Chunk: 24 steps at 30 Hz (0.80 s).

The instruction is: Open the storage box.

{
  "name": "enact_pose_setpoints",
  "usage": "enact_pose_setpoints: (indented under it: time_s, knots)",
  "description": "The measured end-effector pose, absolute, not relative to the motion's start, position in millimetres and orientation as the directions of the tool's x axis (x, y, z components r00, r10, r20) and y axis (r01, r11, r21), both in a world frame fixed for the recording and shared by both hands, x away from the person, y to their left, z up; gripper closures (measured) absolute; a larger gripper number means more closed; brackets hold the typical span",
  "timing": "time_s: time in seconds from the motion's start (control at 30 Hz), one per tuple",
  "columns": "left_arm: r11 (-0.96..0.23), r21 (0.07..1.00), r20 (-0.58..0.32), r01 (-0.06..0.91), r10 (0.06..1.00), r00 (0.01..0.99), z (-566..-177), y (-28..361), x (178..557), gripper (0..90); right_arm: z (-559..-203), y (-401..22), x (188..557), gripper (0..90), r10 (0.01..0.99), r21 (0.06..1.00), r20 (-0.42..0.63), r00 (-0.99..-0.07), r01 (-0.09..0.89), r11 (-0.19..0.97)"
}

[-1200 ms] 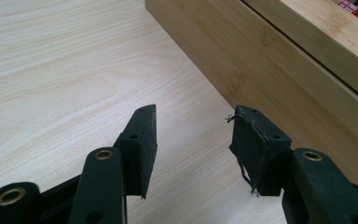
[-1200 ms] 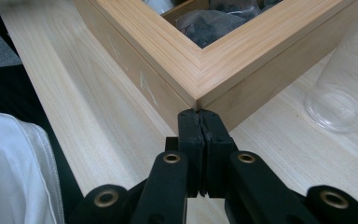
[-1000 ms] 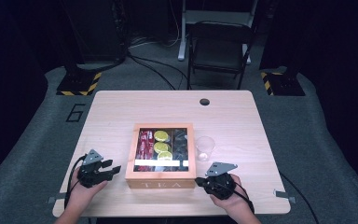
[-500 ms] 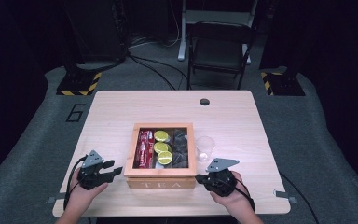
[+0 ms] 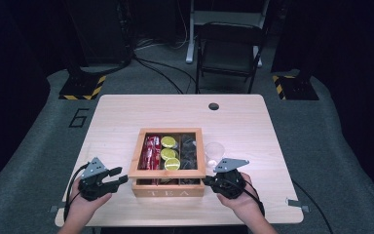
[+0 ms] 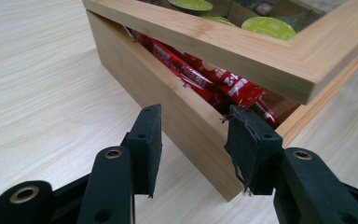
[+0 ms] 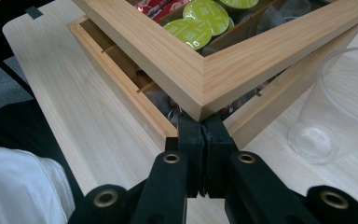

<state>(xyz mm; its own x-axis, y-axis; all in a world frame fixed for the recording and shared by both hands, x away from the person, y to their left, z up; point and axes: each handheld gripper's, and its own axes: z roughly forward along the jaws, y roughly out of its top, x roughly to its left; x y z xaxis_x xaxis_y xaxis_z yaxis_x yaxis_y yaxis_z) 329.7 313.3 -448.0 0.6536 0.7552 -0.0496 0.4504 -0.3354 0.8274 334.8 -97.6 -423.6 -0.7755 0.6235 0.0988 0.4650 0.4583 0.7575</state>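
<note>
I am lifting the lid [image 7: 200, 70] of the wooden tea box [image 5: 168, 181], which sits near my side of the bench [image 5: 126, 112], between my two hands. The lid is up a little at the front and I can see red packets [image 6: 205, 77] and green pods [image 7: 200, 21] inside.

My right gripper [image 7: 204, 126] has its jaws shut tight together, and they sit under the lid's front corner, pushing it up. My left gripper [image 6: 193, 140] has just been closing its jaws; they stand apart with the box's corner between them, one pad on the outside wall and one at the gap under the lid. I cannot see them pressing on the wood yet.

To do this well, I think I should raise both corners at the same speed so the lid does not twist. I should go slow and keep clear of the clear plastic cup [image 5: 214, 152] just beside the box, or it may tip.

The bench is pale wood with a small round hole [image 5: 214, 106]. Behind it are a grey floor, a dark folding chair [image 5: 229, 53] and black cables [image 5: 160, 73].
</note>
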Motion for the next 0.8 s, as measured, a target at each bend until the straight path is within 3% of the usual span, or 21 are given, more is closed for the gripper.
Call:
enact_pose_setpoints:
  time_s: [0.8]
  knots:
    - [-0.349,0.851,-0.025,0.391,0.718,0.695,-430,291,316,55.6,-422,-94,340,88.1,0.626,0.773,0.109,-0.772,0.462,0.435]
